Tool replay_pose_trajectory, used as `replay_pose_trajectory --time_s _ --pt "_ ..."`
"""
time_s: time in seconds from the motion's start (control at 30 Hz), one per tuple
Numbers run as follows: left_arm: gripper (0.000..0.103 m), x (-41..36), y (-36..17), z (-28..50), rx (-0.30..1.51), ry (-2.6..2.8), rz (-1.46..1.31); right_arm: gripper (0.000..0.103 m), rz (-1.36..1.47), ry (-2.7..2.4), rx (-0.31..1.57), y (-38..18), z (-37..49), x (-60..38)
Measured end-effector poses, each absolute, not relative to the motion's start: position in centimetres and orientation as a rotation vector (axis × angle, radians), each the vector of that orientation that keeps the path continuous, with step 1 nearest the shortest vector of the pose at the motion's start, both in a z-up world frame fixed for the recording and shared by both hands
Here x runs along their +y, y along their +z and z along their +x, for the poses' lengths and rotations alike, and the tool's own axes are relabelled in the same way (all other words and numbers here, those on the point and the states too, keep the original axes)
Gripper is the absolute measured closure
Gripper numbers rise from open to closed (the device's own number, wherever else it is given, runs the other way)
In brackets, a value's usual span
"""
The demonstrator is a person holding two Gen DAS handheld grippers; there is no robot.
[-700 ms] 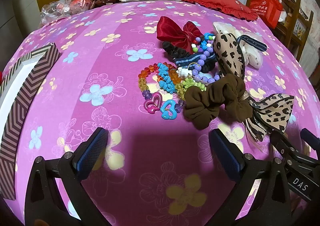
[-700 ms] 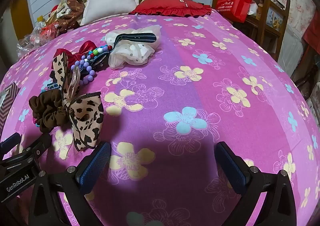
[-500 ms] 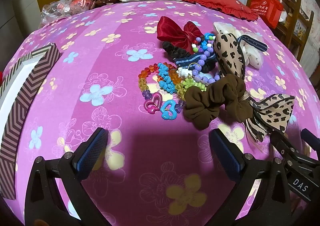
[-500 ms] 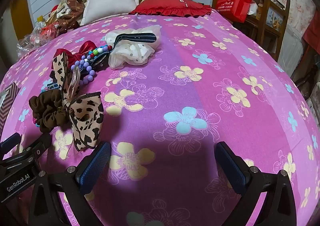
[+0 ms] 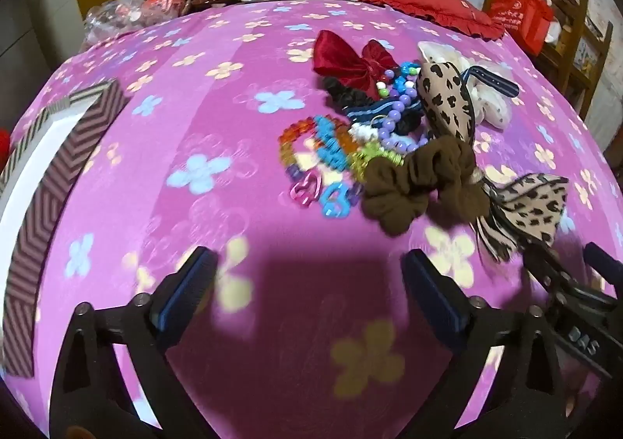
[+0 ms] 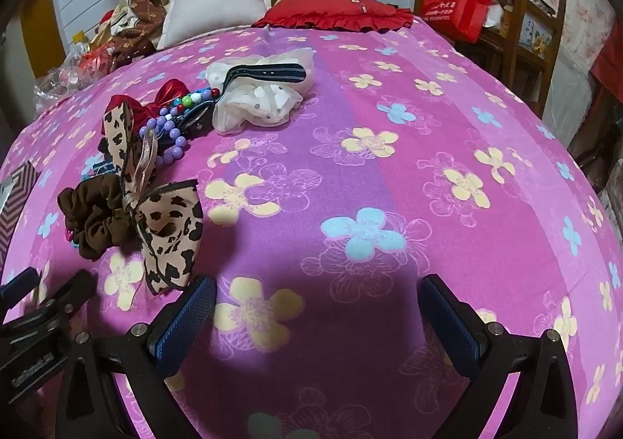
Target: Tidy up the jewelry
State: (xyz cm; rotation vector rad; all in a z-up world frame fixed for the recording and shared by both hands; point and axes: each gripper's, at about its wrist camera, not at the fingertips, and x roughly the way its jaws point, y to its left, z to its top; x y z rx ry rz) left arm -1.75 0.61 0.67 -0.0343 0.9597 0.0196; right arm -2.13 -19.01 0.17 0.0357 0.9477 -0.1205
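- What changed: the L view is a bit smeary now, and half a sec ago it was sharp. In the R view, the L tool's body at 8 o'clock is smeary too. So I think the left tool [image 5: 309, 267] has just begun to move. Nothing in the pile has moved.
- The R view looks the same as before, so the right tool [image 6: 317, 291] is waiting.
- What that means: I'd say the job is only starting. No piece is picked up yet, and the L side looks set to go first.
- Left tool: blue pads wide apart, nothing between them, only the pink bed cover [image 5: 194, 88] under it.
- Right tool: pads wide apart too, nothing in them.
- Where the jewelry is: all in one heap on the bed, at 1 o'clock from the L tool and 10 o'clock from the R tool.
- In the heap: bead bracelets [image 5: 323, 145], heart charms [image 5: 305, 192], purple beads [image 5: 393, 120], brown scrunchie [image 5: 420, 186], leopard bow [image 5: 447, 104], red bow [image 5: 350, 61], white scrunchie [image 6: 261, 96]. They touch and lie on each other.
- A zigzag box [image 5: 50, 182] sits at 9 o'clock in the L view, well apart from the heap. Maybe the stuff goes in there.
- Writing: "DAS" on the R tool's body, at 4 o'clock in the L view. The red bag [image 6: 451, 7] has white print, too small to read.
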Motion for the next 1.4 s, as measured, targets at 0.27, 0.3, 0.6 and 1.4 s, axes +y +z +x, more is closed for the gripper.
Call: replay_pose_trajectory --time_s 0.27,0.3,0.6,1.4 --pt "0.006 3.1 5.9 -8.6 0.806 0.057 -0.036 0.000 0.028 -0.068 0.973 0.3 -3.6 -18.1" --pt "0.006 3.6 6.4 -9.1 0.795 0.063 -0.036 0.000 0.045 -0.075 0.969 0.4 -3.9 -18.2" --pt "0.006 6.8 9.6 -14.1 0.755 0.090 -0.079 0.012 0.153 -0.081 0.914 1.2 -9.3 -17.4" --pt "0.006 9.6 17.4 -23.3 0.570 0.113 -0.049 0.012 0.020 -0.067 0.551 17.2 -21.7 -13.0"
